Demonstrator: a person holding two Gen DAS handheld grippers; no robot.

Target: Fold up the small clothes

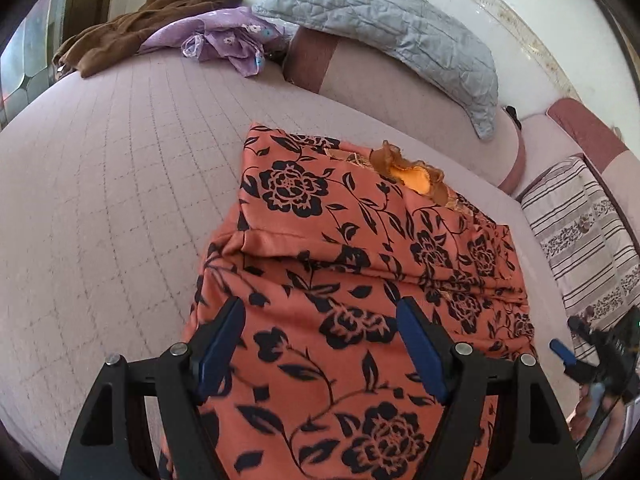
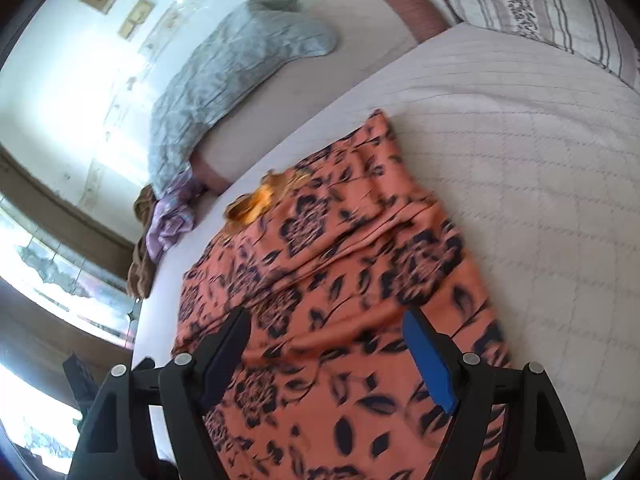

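An orange garment with a black flower print lies on the pale quilted bed, its sleeve folded over the body and a frilled orange collar at the far end. My left gripper hovers over the near part of the cloth, jaws wide apart, nothing pinched between them. In the right wrist view the same garment stretches away from my right gripper, which also stands open above the fabric. The right gripper shows at the right edge of the left wrist view.
A brown cloth and a purple flowered garment lie heaped at the bed's far left. A grey quilted pillow leans on the pink bolster. A striped pillow sits at the right. Window to the left.
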